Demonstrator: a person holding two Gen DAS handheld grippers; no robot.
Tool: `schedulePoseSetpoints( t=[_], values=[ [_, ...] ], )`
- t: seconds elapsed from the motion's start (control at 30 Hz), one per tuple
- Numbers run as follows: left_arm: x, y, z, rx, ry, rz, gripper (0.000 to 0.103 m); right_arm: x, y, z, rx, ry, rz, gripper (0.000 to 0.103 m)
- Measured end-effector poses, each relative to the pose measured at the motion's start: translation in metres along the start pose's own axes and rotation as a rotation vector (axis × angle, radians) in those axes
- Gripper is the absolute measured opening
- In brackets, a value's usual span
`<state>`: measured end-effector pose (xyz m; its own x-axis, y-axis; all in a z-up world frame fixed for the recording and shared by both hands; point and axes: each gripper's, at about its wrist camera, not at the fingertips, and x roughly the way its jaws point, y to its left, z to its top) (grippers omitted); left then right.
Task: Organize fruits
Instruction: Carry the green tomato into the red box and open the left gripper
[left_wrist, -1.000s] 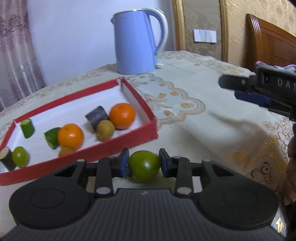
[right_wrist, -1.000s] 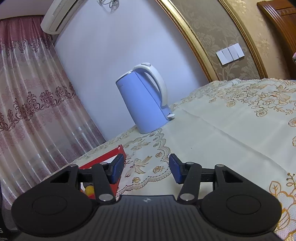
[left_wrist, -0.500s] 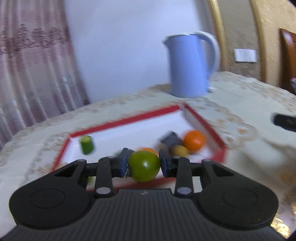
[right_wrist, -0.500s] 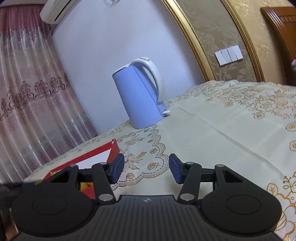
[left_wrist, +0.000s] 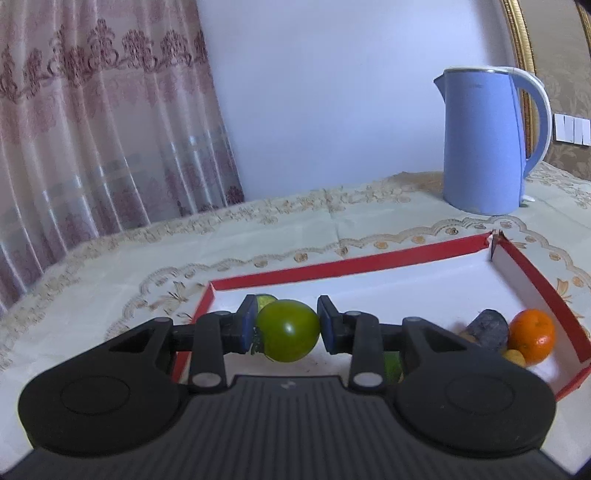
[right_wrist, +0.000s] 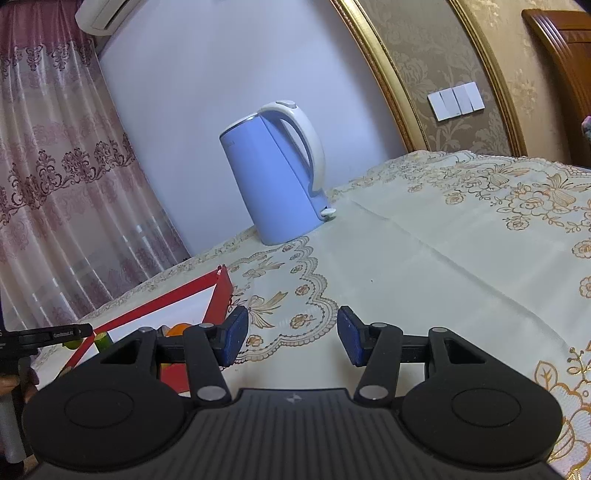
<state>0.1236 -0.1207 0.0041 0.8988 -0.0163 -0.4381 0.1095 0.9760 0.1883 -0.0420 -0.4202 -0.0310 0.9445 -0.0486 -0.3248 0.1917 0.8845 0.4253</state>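
Observation:
My left gripper is shut on a round green fruit and holds it over the near left part of the red-walled tray. In the tray's right corner lie an orange, a dark purple piece and a small yellow fruit. A green piece shows behind the held fruit. My right gripper is open and empty above the tablecloth, right of the tray's corner.
A blue electric kettle stands behind the tray's far right corner; it also shows in the right wrist view. An embroidered cream tablecloth covers the table. A curtain hangs at the far left.
My left gripper has lifted the green fruit from the cloth in front of the tray and swung left over the tray. My right gripper has barely moved.

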Motion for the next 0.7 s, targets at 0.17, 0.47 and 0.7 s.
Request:
schedulePoseSetpoints(
  t=[0.17, 0.47, 0.7],
  values=[
    [0.016, 0.001, -0.006, -0.018, 0.047, -0.018, 0.033, 0.001, 0.0, 0.0, -0.001, 0.007, -0.01, 0.052],
    [0.015, 0.006, -0.008, -0.038, 0.049, -0.042, 0.048, 0.002, 0.002, 0.0, -0.008, 0.017, -0.025, 0.052],
    [-0.005, 0.005, -0.005, -0.019, -0.053, -0.008, 0.086, 0.004, 0.006, 0.0, -0.027, 0.018, -0.045, 0.052]
  ],
)
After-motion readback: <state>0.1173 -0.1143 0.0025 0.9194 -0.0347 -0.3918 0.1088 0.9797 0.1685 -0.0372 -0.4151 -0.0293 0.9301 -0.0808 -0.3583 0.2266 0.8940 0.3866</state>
